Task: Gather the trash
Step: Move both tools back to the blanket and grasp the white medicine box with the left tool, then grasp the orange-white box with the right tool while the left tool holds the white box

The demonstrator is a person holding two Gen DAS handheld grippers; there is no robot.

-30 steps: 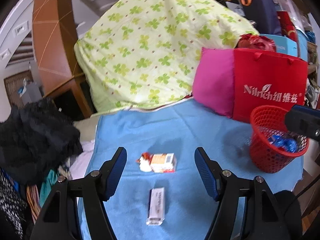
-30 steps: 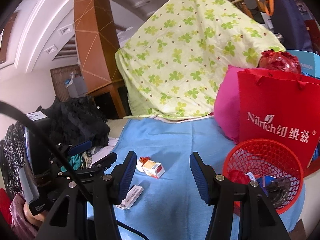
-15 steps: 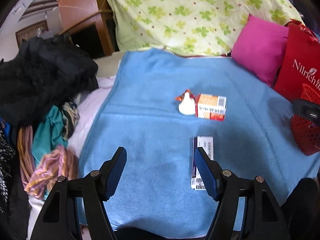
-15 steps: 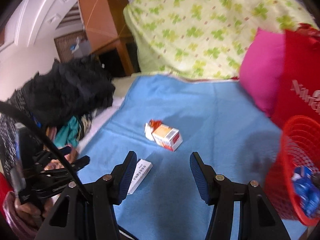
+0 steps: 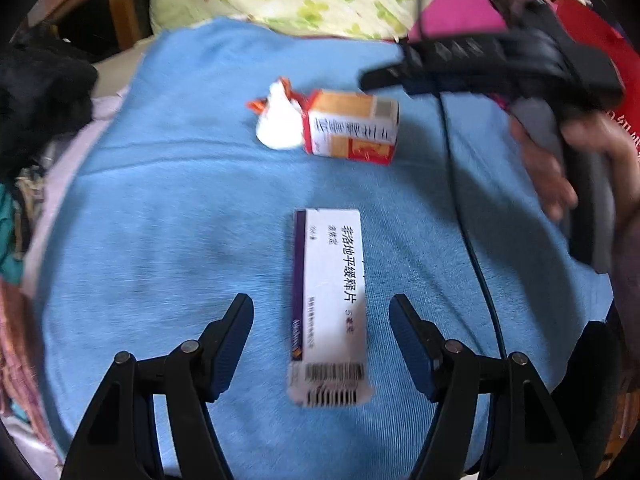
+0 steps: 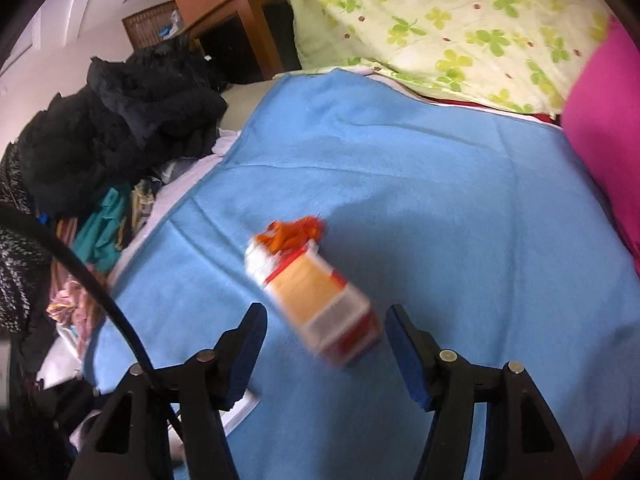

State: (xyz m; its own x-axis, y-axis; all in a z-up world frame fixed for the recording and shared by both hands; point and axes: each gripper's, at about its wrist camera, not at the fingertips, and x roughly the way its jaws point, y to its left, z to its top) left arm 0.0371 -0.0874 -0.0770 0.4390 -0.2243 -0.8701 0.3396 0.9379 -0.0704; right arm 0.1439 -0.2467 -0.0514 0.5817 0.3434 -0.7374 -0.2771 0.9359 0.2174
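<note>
1. Since the earlier frames both grippers have dropped closer to the blue towel; the white box now lies between the fingers of the left gripper rather than beside its right finger.
2. Left gripper: fingers spread wide, holding nothing. The white box lies flat, lengthwise along the fingers, clear of both pads.
3. Right gripper: fingers wide apart, empty. The orange box sits just ahead of and between the tips, angled, blurred.
4. White tissue touches the orange box's far end, with an orange wrapper beside it.
5. Beyond the fingers: green-patterned cloth, pink pillow; left of them, black clothes.
</note>
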